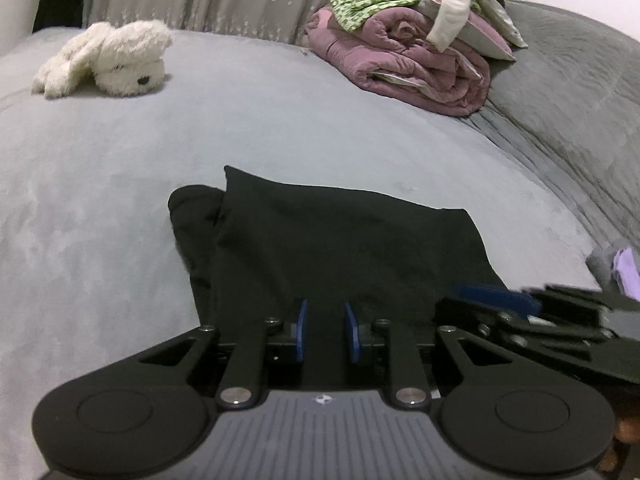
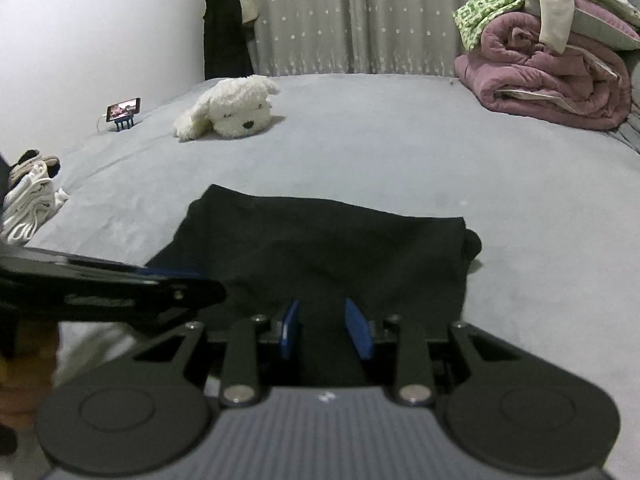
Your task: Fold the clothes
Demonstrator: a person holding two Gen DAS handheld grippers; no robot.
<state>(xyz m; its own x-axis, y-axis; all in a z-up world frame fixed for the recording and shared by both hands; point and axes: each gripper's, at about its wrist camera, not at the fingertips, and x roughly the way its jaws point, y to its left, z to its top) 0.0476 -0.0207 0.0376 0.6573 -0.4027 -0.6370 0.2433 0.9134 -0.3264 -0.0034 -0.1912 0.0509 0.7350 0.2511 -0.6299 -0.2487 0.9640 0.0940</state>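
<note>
Black garment; gripper lettering unreadable.

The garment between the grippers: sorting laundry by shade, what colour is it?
Plain black garment, no pattern visible; clearest in the right wrist view.

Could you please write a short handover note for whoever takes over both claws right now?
Left claw: jaws apart, nothing gripped, poised over the near edge of the black garment.
Right claw: jaws apart, also holding nothing, over the same near edge, just beside the left one.
The black garment lies on the grey bed, already folded into a compact shape; a bit of fabric sticks out at one far corner.
Left, as far as I can judge: tidy that corner, then take the next piece from the pile.
</note>
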